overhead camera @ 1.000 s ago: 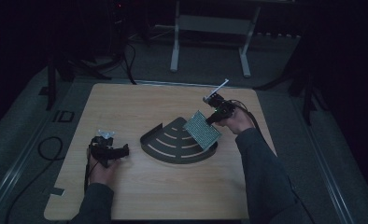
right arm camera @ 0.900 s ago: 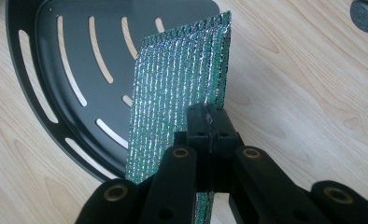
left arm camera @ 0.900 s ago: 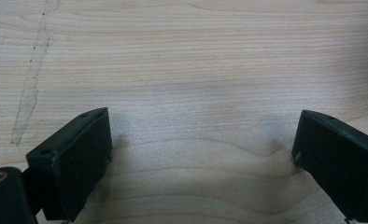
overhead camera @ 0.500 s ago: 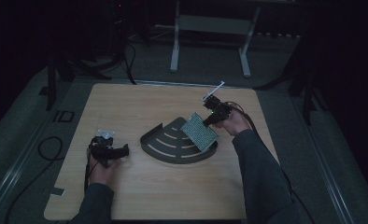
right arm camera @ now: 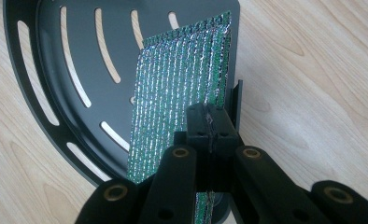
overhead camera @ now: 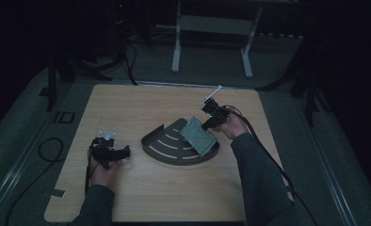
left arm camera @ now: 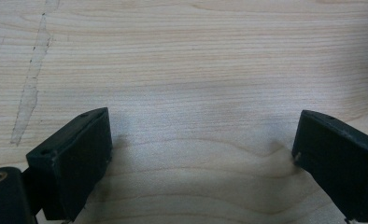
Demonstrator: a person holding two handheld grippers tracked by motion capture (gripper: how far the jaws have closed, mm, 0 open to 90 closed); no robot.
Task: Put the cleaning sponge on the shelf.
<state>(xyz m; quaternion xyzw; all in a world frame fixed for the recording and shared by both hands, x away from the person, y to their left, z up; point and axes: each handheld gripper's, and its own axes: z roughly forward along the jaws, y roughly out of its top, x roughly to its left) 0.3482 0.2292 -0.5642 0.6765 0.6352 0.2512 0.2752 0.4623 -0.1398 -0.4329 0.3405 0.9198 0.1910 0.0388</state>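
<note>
Right claw (overhead camera: 211, 117) is clamped on the green board (overhead camera: 198, 136), which has dropped lower into the black tray (overhead camera: 167, 153) lately, so probably about to let go. Left claw (overhead camera: 113, 152) rests open.

- I take this for a lab or test bay, kept dark, not a home.
- My work surface is a bare pale wooden table (overhead camera: 127, 108) standing alone on a grey floor (overhead camera: 23, 136).
- Behind it I see a white metal frame (overhead camera: 212, 42) on two legs, like a bench or rig stand.
- Black stands (overhead camera: 52, 75) flank the table, and cables (overhead camera: 47, 146) run loose across the floor.
- A small marker label (overhead camera: 63, 117) lies beside the table's left edge.
</note>
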